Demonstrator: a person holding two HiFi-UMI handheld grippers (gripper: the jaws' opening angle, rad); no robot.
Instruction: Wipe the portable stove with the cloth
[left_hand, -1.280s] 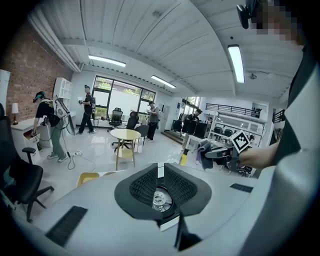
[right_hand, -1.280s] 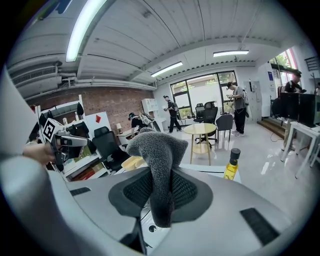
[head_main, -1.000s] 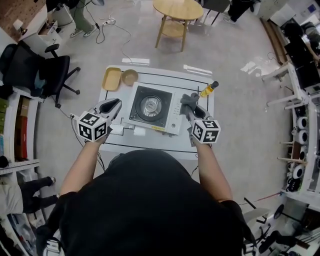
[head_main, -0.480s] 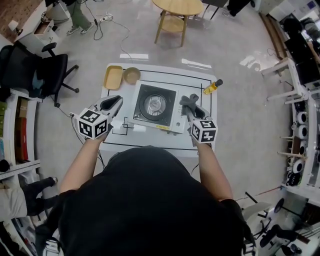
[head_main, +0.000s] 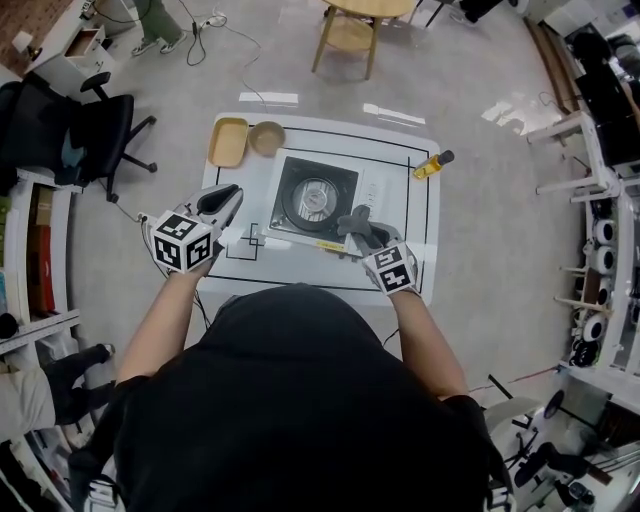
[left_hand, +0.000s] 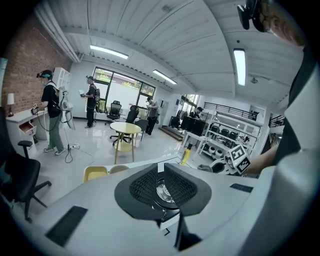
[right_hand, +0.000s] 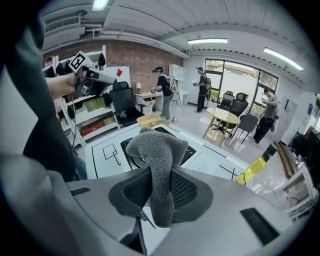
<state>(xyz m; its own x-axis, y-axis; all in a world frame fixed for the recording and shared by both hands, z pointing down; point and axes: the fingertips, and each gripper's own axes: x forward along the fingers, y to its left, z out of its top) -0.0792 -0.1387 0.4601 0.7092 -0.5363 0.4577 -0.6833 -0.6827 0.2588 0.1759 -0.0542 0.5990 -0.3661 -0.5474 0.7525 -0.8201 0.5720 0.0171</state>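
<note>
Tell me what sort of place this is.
Probably an open-plan lab or test workspace, not a home kitchen: the portable stove sits on a white table marked with black lines, with an office chair and equipment shelves around it.

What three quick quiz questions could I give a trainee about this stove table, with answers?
1. True or false: the left gripper holds the cloth.
2. Where is the yellow tray relative to the stove? A) towards the table's far left corner B) on the burner C) on the floor
3. Fill in: right beside the tray stands a round ____.
Key: 1 false, the right gripper is shut on it; 2 A; 3 bowl.
</note>
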